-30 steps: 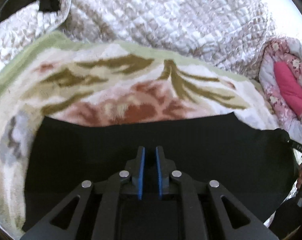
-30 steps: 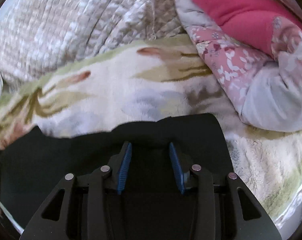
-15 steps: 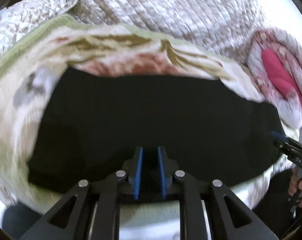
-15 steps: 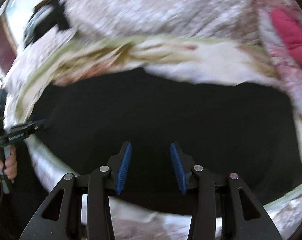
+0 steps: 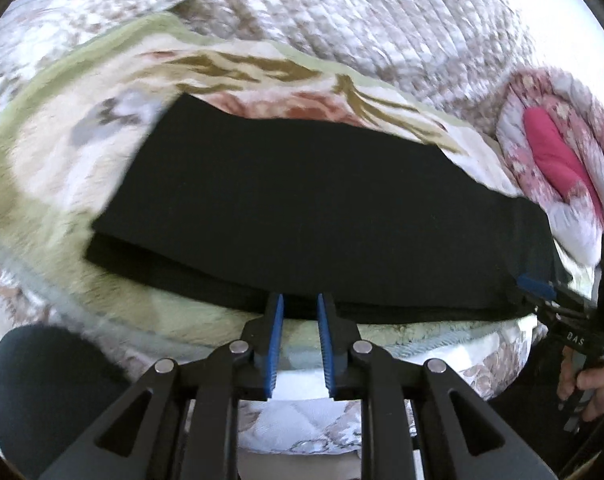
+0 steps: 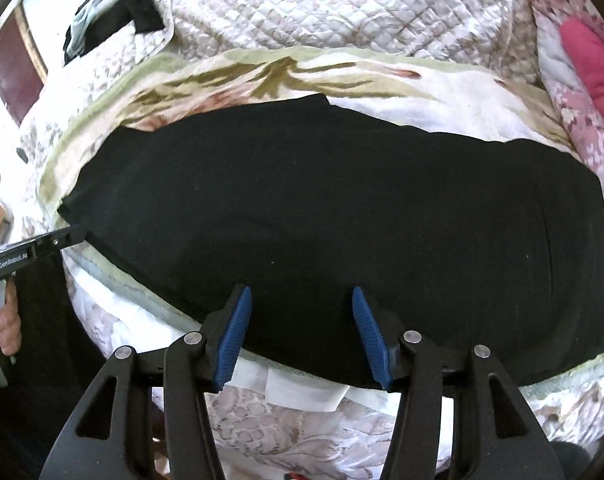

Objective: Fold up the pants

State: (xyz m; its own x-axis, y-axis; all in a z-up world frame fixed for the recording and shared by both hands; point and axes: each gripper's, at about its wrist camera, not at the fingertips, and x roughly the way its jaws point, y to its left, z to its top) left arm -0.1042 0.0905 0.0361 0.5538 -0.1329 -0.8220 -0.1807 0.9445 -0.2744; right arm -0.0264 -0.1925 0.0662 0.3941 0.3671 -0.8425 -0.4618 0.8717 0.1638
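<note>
Pants (image 5: 310,216), black and folded into a long flat band, lie across a floral fleece blanket (image 5: 54,168) spread on the bed; every place below is told from the pants. Beyond their far edge a quilted beige bedspread (image 5: 362,12) bunches up, and off their right end sits a rolled pink floral quilt (image 5: 550,148). At their near edge, toward the left end, the left tool (image 5: 298,308) points down with its blue pads a narrow gap apart and parting further; the gap shows only pale blanket, no cloth, so it is released. Nearer the right end, the right tool (image 6: 302,312) hovers over the near edge, jaws spreading wide and gripping nothing, the black fabric lying beneath them. A hand (image 6: 6,320) holds the left tool's handle, off the left end.
</note>
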